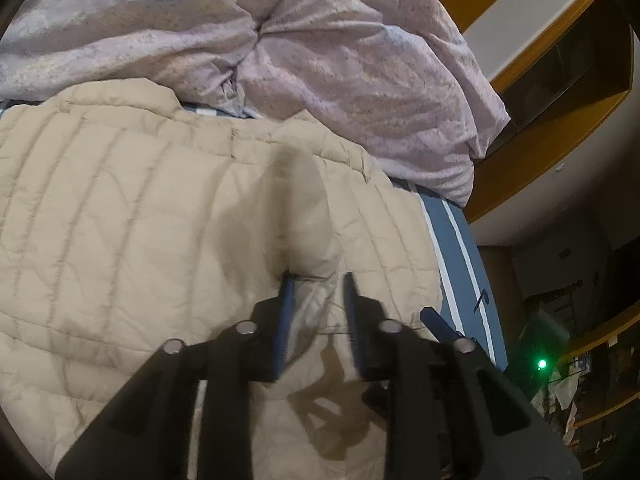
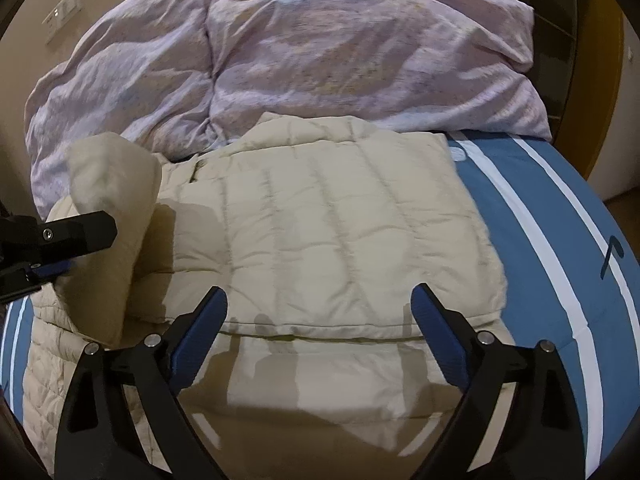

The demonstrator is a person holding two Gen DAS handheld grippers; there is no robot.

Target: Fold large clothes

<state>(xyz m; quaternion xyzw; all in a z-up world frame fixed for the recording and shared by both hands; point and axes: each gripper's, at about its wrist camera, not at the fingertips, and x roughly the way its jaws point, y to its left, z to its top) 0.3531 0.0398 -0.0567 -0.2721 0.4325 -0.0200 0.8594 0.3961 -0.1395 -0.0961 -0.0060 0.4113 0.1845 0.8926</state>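
A beige quilted puffer jacket [image 2: 328, 240] is spread flat on a bed with a blue sheet [image 2: 560, 240] marked by white stripes, its far edge lying against a crumpled lilac duvet [image 2: 320, 52] heaped at the back. In the right wrist view the jacket's right part is seen folded over onto the body, leaving a straight edge running across just ahead of the right claw [image 2: 318, 300]. The right claw is held wide apart above that edge — nothing is between its blue pads [image 2: 424, 304], and no cloth is touched. At the left, a sleeve [image 2: 108, 216] is seen lifted and draped, hanging beside the left claw [image 2: 60, 268], which enters from the picture's left edge. In the left wrist view the left claw [image 1: 318, 280] is seen set to a narrow gap, a puffed fold of the sleeve [image 1: 304, 216] bulging just ahead of the fingertips [image 1: 287, 292]; whether the pads press on the cloth cannot be told — the view is blurred. The claw's shadow is cast on the jacket [image 1: 120, 220] beneath. The duvet [image 1: 320, 60] fills the top of this view, and the striped sheet [image 1: 460, 248] is exposed at the right, beyond which wooden shelving [image 1: 560, 128] is visible.
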